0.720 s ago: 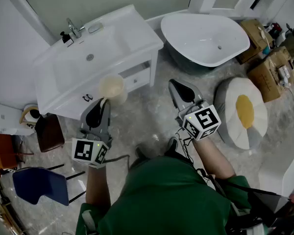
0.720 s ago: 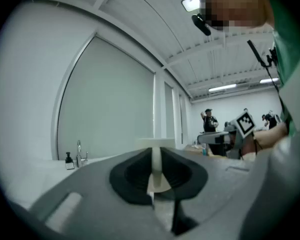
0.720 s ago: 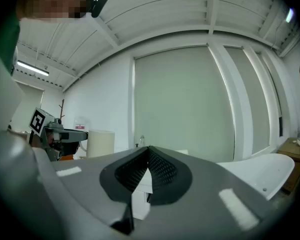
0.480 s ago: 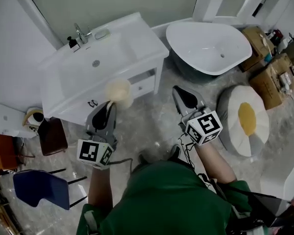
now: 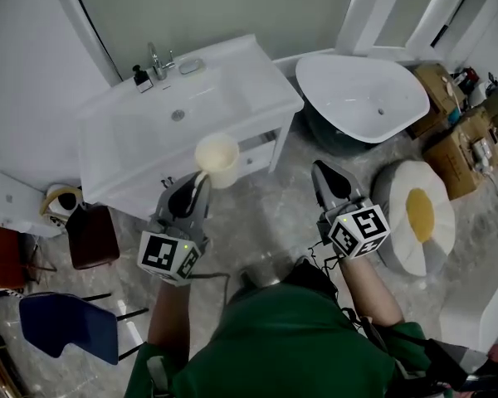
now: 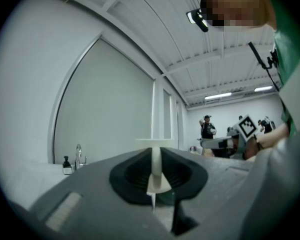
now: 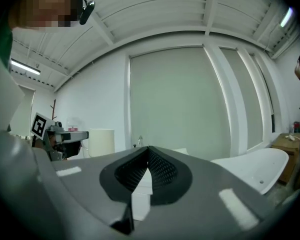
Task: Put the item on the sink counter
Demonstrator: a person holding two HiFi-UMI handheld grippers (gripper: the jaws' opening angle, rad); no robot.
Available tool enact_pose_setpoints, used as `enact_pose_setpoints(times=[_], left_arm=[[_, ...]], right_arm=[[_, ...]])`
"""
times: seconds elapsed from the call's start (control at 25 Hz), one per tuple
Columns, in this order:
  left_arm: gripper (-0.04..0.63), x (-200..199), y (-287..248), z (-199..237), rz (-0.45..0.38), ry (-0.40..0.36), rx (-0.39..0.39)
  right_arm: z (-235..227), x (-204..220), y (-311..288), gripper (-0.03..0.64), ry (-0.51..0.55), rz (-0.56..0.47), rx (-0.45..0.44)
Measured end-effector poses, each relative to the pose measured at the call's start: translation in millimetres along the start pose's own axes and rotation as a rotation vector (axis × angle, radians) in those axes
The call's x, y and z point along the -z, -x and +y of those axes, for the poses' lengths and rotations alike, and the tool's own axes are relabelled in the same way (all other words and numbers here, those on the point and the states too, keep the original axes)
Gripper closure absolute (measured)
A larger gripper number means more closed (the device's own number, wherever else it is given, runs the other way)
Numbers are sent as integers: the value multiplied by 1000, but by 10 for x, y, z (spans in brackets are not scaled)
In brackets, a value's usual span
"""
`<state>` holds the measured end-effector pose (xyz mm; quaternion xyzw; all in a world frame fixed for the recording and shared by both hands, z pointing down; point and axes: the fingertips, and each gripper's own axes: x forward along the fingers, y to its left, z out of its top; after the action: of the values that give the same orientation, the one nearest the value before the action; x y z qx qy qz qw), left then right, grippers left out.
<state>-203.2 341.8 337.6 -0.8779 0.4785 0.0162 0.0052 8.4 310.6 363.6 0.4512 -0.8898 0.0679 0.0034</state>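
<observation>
**A:** Status?

**B:** My left hand-held gripper [image 5: 202, 177] is pinched nearly shut on the wall of the cream round cup [image 5: 217, 157], mid-frame, short of the white sink table [image 5: 270, 71]. With a thin-edge grip like that, it could swivel and drop.

Head view looks steeply down; gripper views, seemingly level, share the sink [image 5: 241, 85].

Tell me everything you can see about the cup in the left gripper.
The cup is a plain cream tumbler that looks like plastic, with a round open mouth and straight sides. It looks empty. It is upright in the air, and the left gripper pinches its thin wall at the near side of the rim. It hangs just in front of the sink counter, over the floor, and is not yet set down. Nothing else touches it.
</observation>
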Motion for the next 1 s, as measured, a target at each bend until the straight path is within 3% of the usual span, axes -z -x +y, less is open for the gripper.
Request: enact_pose_setpoints(times=[0.44, 1.0], left_arm=[[552, 21, -466, 211, -7, -7, -11], [552, 15, -1921, 249, 41, -38, -77]], right_arm=[[-352, 238, -278, 620, -45, 55, -4], [-1707, 0, -1071, 620, -107, 25, -75]])
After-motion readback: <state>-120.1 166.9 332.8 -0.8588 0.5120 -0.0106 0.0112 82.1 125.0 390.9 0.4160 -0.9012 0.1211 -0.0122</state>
